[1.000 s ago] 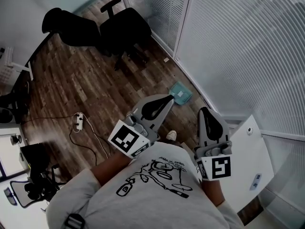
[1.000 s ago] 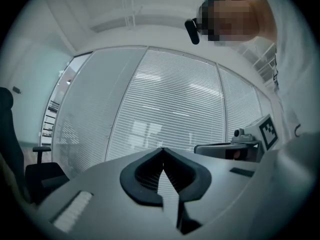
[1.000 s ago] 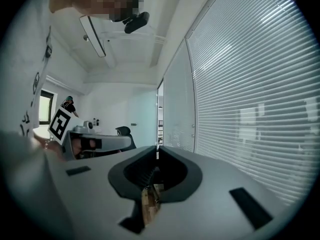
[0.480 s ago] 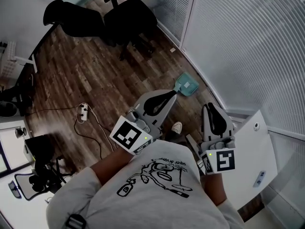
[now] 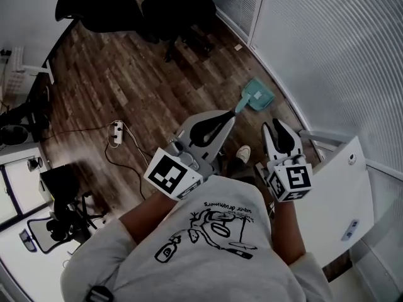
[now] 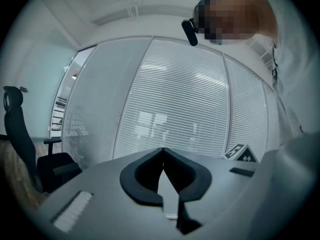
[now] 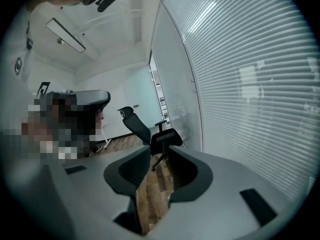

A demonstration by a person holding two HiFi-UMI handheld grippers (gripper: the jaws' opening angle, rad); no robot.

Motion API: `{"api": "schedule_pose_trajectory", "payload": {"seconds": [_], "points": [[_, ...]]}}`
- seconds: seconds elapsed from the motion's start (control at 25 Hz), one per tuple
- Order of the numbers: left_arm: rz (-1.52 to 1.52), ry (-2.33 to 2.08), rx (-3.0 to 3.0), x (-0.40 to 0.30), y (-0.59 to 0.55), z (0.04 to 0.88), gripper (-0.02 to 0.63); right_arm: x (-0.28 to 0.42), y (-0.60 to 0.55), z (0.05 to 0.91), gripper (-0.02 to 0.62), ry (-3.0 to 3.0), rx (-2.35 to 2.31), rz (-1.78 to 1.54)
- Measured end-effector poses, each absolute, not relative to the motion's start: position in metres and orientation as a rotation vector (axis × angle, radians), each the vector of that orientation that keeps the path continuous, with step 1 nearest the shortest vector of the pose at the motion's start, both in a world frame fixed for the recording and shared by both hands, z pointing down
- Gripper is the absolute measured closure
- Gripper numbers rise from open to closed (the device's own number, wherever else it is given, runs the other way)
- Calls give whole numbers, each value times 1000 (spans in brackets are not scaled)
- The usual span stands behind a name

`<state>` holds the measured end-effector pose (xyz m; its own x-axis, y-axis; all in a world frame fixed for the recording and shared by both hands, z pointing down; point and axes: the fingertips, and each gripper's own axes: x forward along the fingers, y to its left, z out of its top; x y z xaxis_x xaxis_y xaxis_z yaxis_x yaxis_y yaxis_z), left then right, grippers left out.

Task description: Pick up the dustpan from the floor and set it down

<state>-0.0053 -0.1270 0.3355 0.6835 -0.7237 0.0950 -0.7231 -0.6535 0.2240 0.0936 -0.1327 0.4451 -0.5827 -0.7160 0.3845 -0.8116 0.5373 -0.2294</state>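
Note:
The teal dustpan (image 5: 257,95) lies on the wooden floor (image 5: 126,87) close to the glass wall, its handle toward me. My left gripper (image 5: 230,114) hangs high above the floor, short of the handle, and in the left gripper view its tips (image 6: 162,149) meet with nothing in them. My right gripper (image 5: 278,125) is to the right of the dustpan and nearer me. Its jaws have just been opening, and in the right gripper view (image 7: 160,153) they stand apart with only floor showing between them. No dustpan shows in either gripper view.
Two black office chairs (image 5: 178,5) stand at the far end. A power strip (image 5: 116,132) with cables lies on the floor at left. A white tabletop (image 5: 343,187) is at my right, the blinded glass wall (image 5: 327,49) beyond it. A shoe (image 5: 242,153) shows below.
Both grippers have sunk, the right one more. The right gripper's jaws went from shut to parted. The dustpan now sits higher and further right in the head view.

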Motion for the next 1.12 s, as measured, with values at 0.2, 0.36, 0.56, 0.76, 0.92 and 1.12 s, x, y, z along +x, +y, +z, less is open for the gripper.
{"api": "schedule_pose_trajectory", "payload": {"seconds": [0.2,0.36,0.56,0.76,0.92,1.12], "points": [[14,-1175,2630,-13,-126,351,604,87,-137,502,506,-2476,1241,669],[27,-1178,2608,-19,-128,362,604,80,-141,541,497,-2438,1219,769],[44,-1192,2601,-22,-138,379,604,76,-148,592,478,-2385,1201,886],[55,-1206,2583,-25,-146,392,604,73,-161,645,469,-2335,1186,985],[63,-1214,2578,-30,-152,404,604,69,-171,694,440,-2280,1159,1077],[70,-1207,2563,-31,-153,422,604,64,-179,739,414,-2227,1136,1199]]}}
